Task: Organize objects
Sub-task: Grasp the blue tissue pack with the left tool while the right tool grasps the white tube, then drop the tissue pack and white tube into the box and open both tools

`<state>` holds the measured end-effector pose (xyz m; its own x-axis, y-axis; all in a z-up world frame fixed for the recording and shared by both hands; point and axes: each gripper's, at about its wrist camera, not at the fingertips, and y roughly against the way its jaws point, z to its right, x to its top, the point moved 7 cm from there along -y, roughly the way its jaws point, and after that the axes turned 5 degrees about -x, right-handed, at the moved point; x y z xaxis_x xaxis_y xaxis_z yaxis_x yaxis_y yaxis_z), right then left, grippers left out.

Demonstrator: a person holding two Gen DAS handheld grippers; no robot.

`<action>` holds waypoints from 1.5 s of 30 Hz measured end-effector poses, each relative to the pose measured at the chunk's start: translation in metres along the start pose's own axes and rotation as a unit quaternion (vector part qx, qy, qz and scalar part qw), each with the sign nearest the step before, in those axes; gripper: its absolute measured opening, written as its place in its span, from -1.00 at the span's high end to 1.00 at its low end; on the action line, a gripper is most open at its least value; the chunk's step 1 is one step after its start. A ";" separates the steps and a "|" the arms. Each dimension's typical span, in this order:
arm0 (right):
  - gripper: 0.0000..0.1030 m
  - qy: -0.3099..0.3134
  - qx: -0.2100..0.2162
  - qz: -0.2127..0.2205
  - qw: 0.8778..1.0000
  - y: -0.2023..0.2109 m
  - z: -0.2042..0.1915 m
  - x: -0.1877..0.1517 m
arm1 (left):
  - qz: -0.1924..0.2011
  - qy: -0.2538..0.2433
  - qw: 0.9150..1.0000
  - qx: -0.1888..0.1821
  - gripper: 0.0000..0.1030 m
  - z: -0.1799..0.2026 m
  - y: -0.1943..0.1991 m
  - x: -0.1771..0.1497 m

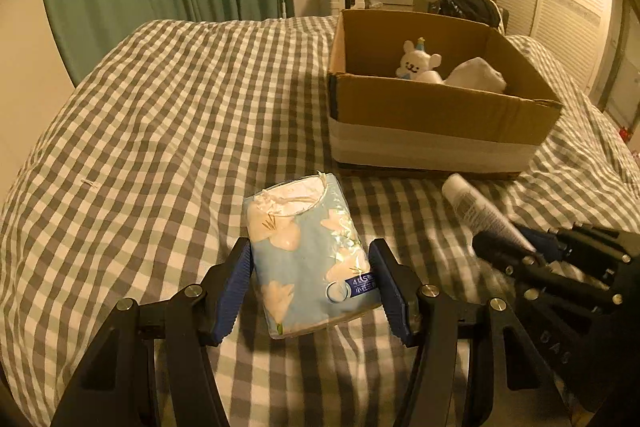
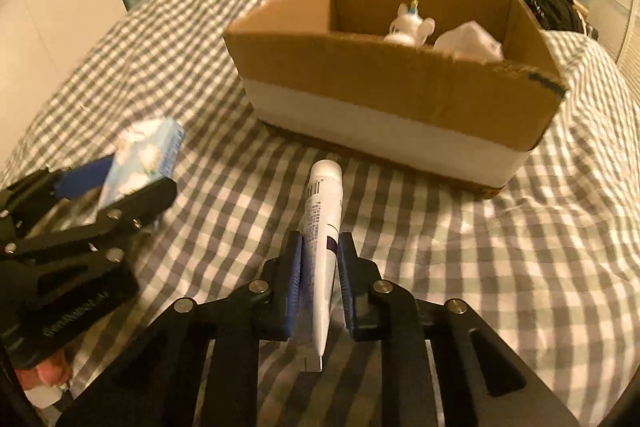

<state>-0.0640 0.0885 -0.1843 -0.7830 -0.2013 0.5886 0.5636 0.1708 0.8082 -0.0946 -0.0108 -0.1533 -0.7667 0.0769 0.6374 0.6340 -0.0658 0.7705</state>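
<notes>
Task looks part done, judging by what lies in the cardboard box (image 1: 436, 111) on the checked bedspread (image 1: 168, 115): a white plush toy (image 1: 418, 63) and a white bundle (image 1: 476, 75) sit inside, toward its far right corner. Two items remain outside. Left of the box and nearer the camera, the left gripper (image 1: 308, 279) has its blue pads against both sides of a blue flowered tissue pack (image 1: 304, 255), pinching it; from the right wrist view the pack appears raised off the bedding, tilted. Directly in front of the box, the right gripper (image 2: 320, 263) is clamped on a white tube (image 2: 322, 251), cap end pointing toward the box's near wall. Both grippers level, aimed boxward, side by side. Left to do: carry both over the rim and release.
</notes>
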 end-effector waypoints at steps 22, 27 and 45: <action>0.67 0.021 -0.014 0.170 0.985 0.151 0.015 0.072 | 0.089 -0.032 0.993 -0.074 -0.19 0.049 0.083 0.092; 0.67 0.017 -0.015 0.201 0.979 0.167 0.033 0.113 | 0.110 -0.040 0.990 -0.076 -0.19 0.053 0.080 0.136; 0.67 -0.008 0.003 0.169 0.986 0.071 0.072 0.193 | 0.053 -0.048 0.995 -0.066 -0.19 0.066 -0.052 0.196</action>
<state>-0.1936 0.1311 -0.0148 -0.5549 -0.1160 0.8238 0.7914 0.2318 0.5657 -0.2716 0.0731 -0.0683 -0.6787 0.1564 0.7175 0.6877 -0.2075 0.6957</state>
